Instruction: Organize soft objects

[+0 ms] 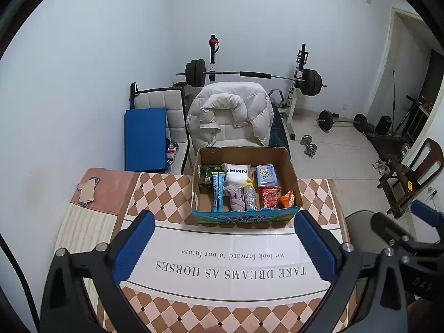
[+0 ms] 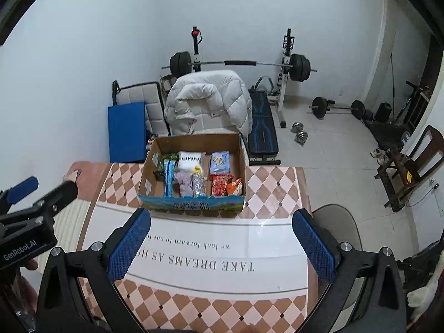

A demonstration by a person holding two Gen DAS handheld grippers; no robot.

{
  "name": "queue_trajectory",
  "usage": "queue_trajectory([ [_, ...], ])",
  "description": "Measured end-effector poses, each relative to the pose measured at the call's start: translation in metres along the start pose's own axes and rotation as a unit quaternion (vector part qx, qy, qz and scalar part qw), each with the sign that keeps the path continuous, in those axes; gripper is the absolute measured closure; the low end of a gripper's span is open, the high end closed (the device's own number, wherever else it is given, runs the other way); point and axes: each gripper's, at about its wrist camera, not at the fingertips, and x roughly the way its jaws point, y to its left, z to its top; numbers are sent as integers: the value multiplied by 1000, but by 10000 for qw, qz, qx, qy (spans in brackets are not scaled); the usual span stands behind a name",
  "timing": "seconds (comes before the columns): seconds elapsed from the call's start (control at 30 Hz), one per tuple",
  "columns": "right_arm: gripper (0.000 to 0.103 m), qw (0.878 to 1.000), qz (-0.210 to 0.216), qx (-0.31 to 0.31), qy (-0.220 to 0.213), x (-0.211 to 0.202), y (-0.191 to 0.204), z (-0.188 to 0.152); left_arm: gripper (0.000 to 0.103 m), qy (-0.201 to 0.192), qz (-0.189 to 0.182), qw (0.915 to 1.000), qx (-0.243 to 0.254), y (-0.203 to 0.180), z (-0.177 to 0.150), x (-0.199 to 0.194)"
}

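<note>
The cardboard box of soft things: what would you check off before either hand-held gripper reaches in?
1. Left hand-held gripper open, holding nothing: ok.
2. Right hand-held gripper open, holding nothing: ok.
3. Cardboard box top open, contents visible: ok.
4. Tablecloth bare between grippers and box: ok.
5. Purple cloth free of the neighbouring glittery tube: cannot tell.
6. Sorting destination for items: cannot tell.

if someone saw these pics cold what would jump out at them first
Probably the open cardboard box at the table's far edge, packed with snack packets and a bunched lilac cloth. Next, the two open grippers, left gripper and right gripper, hovering over the checkered tablecloth and holding nothing. Behind the table, a white puffer jacket drapes a chair in front of a loaded barbell.
</note>
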Motion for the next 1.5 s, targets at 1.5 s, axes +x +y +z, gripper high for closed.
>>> queue_trajectory([
  [1.5, 0, 9987, -335, -144, -369, -3, -4, 26, 0, -177, 145, 9997, 25, 1, 6, -5],
])
